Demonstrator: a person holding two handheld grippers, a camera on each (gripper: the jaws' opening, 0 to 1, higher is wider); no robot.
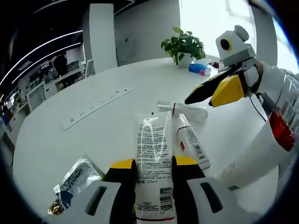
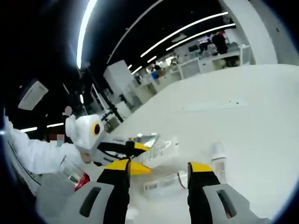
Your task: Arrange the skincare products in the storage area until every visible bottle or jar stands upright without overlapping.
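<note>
A white 125ml tube [image 1: 152, 154] stands between my left gripper's [image 1: 154, 163] yellow-tipped jaws, which are shut on it just above the white table [image 1: 107, 135]. Right of it lie a small red-capped tube [image 1: 192, 143] and a clear-ended tube [image 1: 184, 110]. A L'Oreal sachet [image 1: 77, 179] lies at the left. My right gripper [image 1: 205, 95] hovers over the far tube. In the right gripper view its jaws [image 2: 159, 172] stand open and empty above a lying tube [image 2: 163, 183] and another tube [image 2: 218, 161], facing the left gripper [image 2: 126, 149] and its shiny tube [image 2: 152, 140].
A potted plant [image 1: 183, 46] and a blue packet [image 1: 200, 69] sit at the table's far edge. A white power strip [image 1: 96, 108] lies across the middle left. A person's white sleeve [image 1: 261, 154] and a red-banded clear item [image 1: 280, 128] are at the right.
</note>
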